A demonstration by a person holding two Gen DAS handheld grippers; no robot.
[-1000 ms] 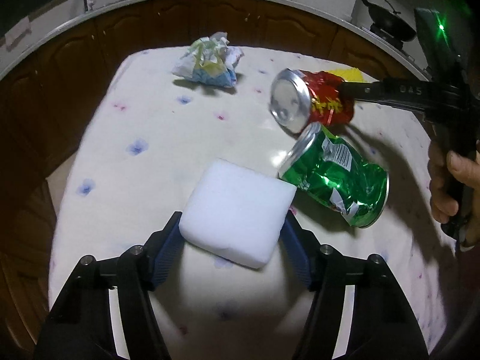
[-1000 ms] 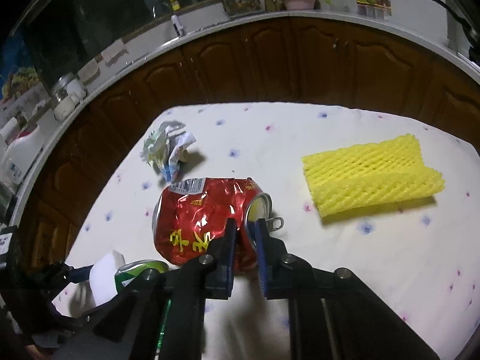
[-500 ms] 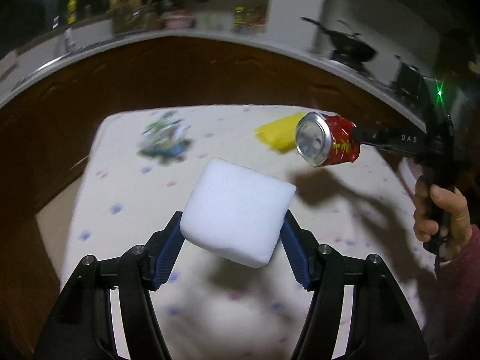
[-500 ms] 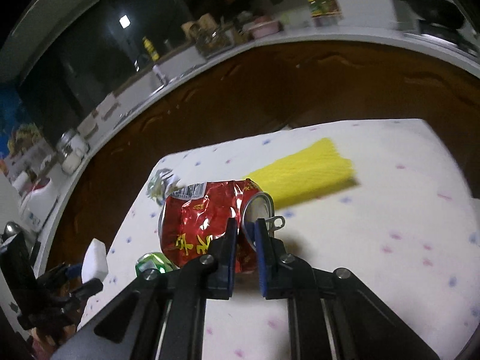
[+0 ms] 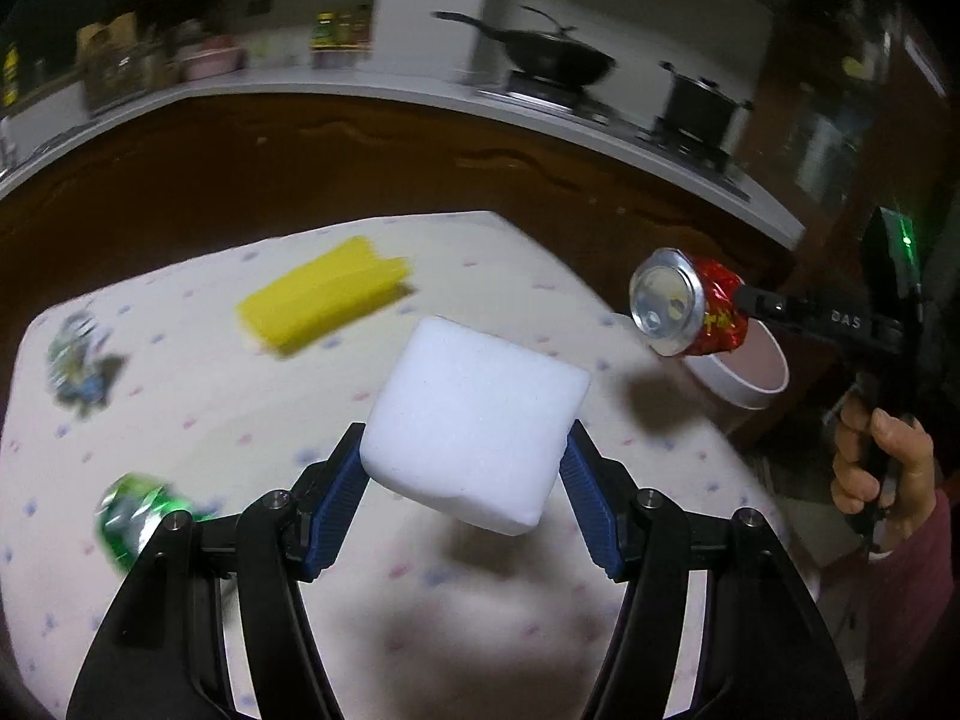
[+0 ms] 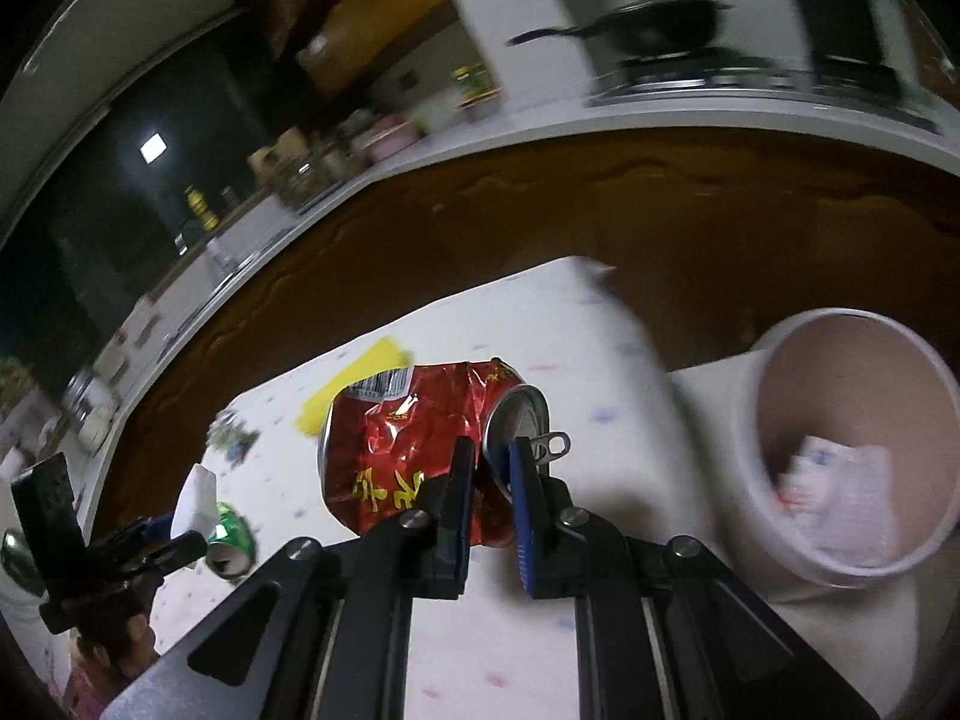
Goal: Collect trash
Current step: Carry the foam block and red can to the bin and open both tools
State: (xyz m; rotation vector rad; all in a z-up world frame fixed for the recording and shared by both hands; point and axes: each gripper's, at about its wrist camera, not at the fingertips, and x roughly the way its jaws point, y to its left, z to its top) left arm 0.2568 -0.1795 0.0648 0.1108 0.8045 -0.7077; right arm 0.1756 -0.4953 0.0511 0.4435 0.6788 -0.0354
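My left gripper (image 5: 465, 462) is shut on a white foam block (image 5: 474, 420) and holds it in the air above the table. My right gripper (image 6: 492, 459) is shut on the rim of a crushed red can (image 6: 408, 450), also lifted; the can shows at the right in the left wrist view (image 5: 690, 312). A white round bin (image 6: 852, 444) with paper inside stands past the table's right edge, just right of the red can. A crushed green can (image 5: 135, 516), a yellow foam net (image 5: 324, 300) and a crumpled wrapper (image 5: 78, 360) lie on the table.
The table (image 5: 480, 630) has a white cloth with small flower prints. Dark wooden cabinets (image 5: 300, 168) and a counter with a wok and a pot (image 5: 558, 60) curve behind it. The bin also shows in the left wrist view (image 5: 750, 372).
Both grippers have lifted their loads and swung right. The red can has moved from above the green can to near the bin. The foam block has left the table.
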